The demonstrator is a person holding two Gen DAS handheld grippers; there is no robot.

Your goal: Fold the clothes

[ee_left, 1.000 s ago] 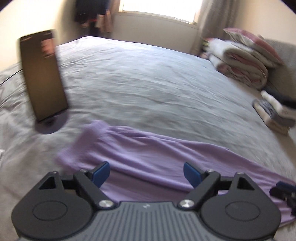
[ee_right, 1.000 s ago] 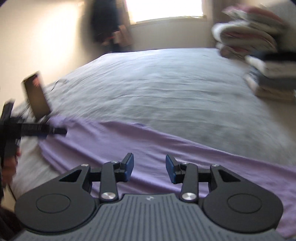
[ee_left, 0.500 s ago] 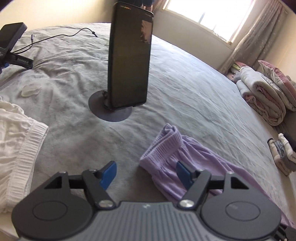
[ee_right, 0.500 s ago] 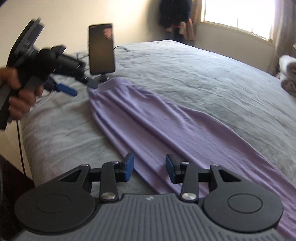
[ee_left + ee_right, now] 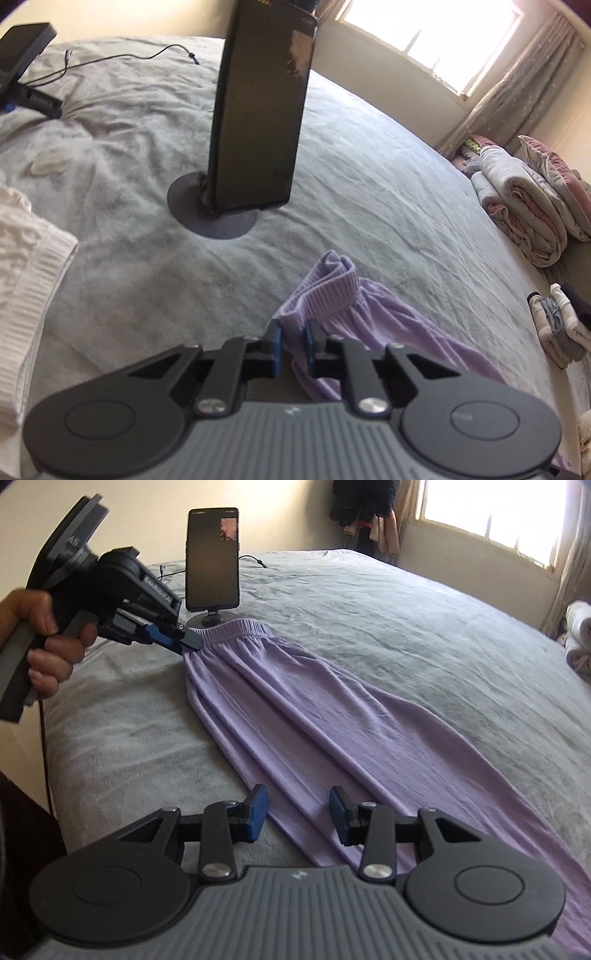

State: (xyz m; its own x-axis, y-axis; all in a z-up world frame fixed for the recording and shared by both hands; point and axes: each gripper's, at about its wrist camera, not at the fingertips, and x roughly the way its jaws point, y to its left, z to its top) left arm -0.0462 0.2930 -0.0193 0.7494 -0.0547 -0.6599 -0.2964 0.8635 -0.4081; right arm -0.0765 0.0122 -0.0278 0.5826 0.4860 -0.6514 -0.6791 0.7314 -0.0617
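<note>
The purple garment (image 5: 332,716) is being laid lengthwise across the grey bed (image 5: 406,602), its ribbed waistband (image 5: 332,291) being pinched at one corner by the closing left gripper (image 5: 293,341), which is being held in a hand (image 5: 44,642). The right gripper (image 5: 298,812) is being kept spread over the garment's near edge, cloth lying between its pads untouched. Just behind the waistband a phone (image 5: 258,110) is being propped upright on a round stand (a white garment (image 5: 26,280), a cable (image 5: 122,59) and folded bedding (image 5: 524,206) are lying further off).
</note>
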